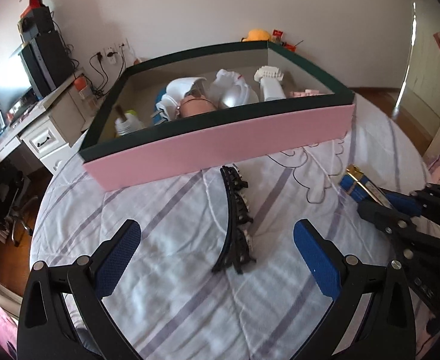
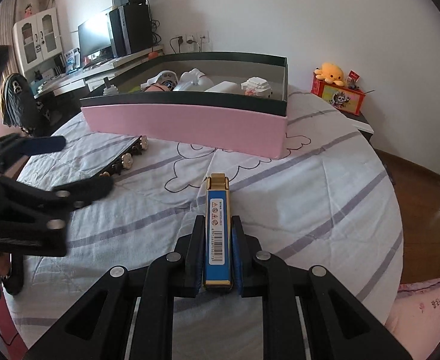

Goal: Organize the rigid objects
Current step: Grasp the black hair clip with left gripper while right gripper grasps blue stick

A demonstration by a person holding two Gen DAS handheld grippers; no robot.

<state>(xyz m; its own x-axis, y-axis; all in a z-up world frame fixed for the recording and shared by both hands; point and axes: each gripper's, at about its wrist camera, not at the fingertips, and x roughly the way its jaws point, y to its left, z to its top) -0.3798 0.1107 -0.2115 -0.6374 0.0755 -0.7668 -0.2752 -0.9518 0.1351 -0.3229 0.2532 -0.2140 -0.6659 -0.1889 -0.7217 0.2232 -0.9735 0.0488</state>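
A slim blue and gold box [image 2: 218, 225] with a barcode label is clamped between the pads of my right gripper [image 2: 218, 223], just above the bedsheet; in the left wrist view the same blue box [image 1: 356, 184] and right gripper [image 1: 378, 202] show at the right edge. A black hair clip [image 1: 236, 222] with small decorations lies on the sheet in front of the pink box [image 1: 220, 150]. My left gripper [image 1: 217, 234] hangs open over the clip, one finger on each side, not touching it. The clip [image 2: 124, 162] also shows beside the left gripper [image 2: 70, 162] in the right wrist view.
The pink box with a dark green rim [image 2: 190, 97] holds white toys, a doll head and a small bottle. A desk [image 1: 37, 120] with monitor and speakers stands left of the bed. A red box with a yellow plush [image 2: 332, 73] sits on a stand at the right.
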